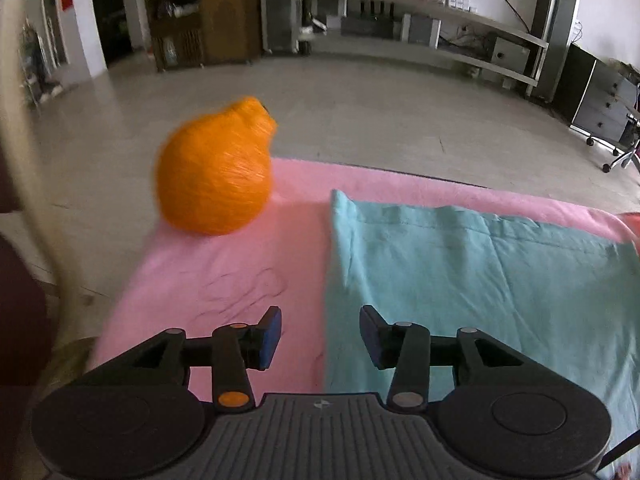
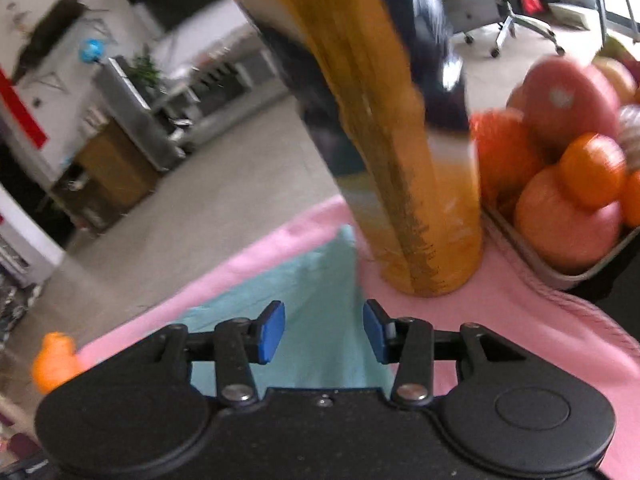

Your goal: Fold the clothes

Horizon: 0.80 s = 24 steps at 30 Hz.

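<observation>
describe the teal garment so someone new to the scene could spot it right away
Start at the pink blanket covering the work surface. The teal garment lies spread flat on it, to the right of the orange ball. It is the only blue-green thing there, thin and flat, unlike its round or upright orange neighbours.

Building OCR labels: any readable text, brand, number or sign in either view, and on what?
None is readable.
Tall orange-yellow container, right wrist view: dark print down its seam, too blurred to read.
Left tool base: small embossed mark, no legible letters.
Teal garment, pink cloth, orange bag, fruit tray: no text.
</observation>
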{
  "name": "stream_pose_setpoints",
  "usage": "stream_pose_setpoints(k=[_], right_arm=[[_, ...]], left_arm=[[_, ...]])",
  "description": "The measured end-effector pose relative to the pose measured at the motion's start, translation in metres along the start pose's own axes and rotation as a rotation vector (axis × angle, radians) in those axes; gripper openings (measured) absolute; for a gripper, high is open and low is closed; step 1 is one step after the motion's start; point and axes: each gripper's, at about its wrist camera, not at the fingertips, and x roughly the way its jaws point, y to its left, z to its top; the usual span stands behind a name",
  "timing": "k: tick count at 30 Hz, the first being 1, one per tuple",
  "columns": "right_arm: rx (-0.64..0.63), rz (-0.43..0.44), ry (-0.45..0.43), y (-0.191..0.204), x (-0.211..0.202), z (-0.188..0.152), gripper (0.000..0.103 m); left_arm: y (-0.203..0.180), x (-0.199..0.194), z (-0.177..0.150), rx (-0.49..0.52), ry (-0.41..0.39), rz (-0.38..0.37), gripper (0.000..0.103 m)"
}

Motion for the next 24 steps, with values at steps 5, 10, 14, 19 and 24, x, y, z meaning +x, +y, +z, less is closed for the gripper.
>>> stream_pose_setpoints(k=[5, 10, 14, 19, 24], right_arm=[[-0.016, -0.048, -0.01, 0.001, 0.048, 0.001, 0.042], [0.002, -0.085, -0.069, 0.019, 0.063, -0.007, 0.054], [-0.175, -0.161, -0.11, 0.048, 0.075, -0.018, 0.049], [-0.23, -0.193, -0.102, 0.061, 0.084, -0.02, 0.039], [-0.324, -0.215, -0.142, 0.068, 0.068, -0.012, 0.003]], left_arm=[[-0.008, 0.04, 0.015, 0.019, -0.021, 0.002, 0.047], [-0.019, 0.056, 0.031, 0.036, -0.068, 0.038, 0.041], [-0.031, 0.059, 0.03, 0.091, -0.101, 0.072, 0.035], [-0.028, 0.058, 0.032, 0.083, -0.098, 0.069, 0.004], [-0.034, 0.044, 0.034, 0.139, -0.172, 0.089, 0.004]])
